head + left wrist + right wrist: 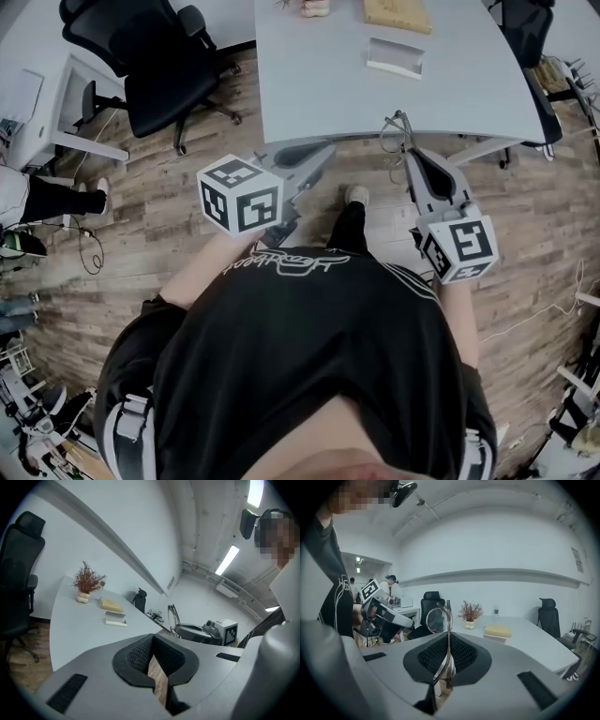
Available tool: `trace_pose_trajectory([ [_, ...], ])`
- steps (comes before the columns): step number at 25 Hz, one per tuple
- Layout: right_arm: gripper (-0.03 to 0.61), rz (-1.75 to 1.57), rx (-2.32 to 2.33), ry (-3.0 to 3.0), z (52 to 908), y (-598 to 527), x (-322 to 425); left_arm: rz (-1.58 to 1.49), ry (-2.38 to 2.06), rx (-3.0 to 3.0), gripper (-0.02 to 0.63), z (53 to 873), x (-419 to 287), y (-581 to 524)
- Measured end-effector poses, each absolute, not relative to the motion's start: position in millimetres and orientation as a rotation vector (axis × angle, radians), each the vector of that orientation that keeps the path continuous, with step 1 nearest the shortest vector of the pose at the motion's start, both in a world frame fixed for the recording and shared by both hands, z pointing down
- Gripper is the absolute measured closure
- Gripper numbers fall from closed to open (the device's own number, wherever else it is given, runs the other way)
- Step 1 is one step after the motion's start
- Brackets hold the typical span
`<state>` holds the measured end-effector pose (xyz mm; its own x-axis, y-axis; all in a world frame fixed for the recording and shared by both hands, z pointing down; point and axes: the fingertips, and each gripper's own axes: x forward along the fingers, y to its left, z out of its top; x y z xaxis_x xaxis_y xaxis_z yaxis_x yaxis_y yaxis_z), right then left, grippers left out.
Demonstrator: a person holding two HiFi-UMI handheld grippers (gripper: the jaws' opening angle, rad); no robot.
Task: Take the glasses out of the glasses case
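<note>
My right gripper point(410, 152) is shut on a pair of thin metal-framed glasses point(397, 137), held in the air just in front of the grey table's near edge point(403, 129). In the right gripper view the frame point(439, 618) stands upright between the jaws, one lens above them. The white glasses case point(395, 56) lies on the table beyond, also seen as the case point(115, 619) in the left gripper view. My left gripper point(327, 152) hovers beside the right one, shut, with nothing between its jaws; only floor shows through the slit.
A tan box point(397, 14) and a small dried plant point(86, 581) sit at the table's far side. A black office chair point(155, 66) stands left of the table, another chair point(527, 28) at the right. A person's legs point(56, 199) are at the far left.
</note>
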<state>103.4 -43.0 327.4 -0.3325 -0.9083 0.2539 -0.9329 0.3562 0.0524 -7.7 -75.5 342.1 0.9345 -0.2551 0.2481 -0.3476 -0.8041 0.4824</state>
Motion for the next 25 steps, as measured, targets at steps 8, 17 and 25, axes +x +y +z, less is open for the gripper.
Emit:
trace_pose_trajectory([
  [8, 0.558, 0.198, 1.655, -2.377, 339, -26, 92, 0.251, -0.407, 2.542, 0.606, 350, -17, -57],
  [17, 0.558, 0.233, 1.69, -2.369, 348, -11, 98, 0.26, -0.381, 2.552, 0.606, 353, -10, -44],
  [25, 0.558, 0.225, 1.689, -2.339, 351, -7, 99, 0.265, -0.357, 2.555, 0.606, 353, -5, -40],
])
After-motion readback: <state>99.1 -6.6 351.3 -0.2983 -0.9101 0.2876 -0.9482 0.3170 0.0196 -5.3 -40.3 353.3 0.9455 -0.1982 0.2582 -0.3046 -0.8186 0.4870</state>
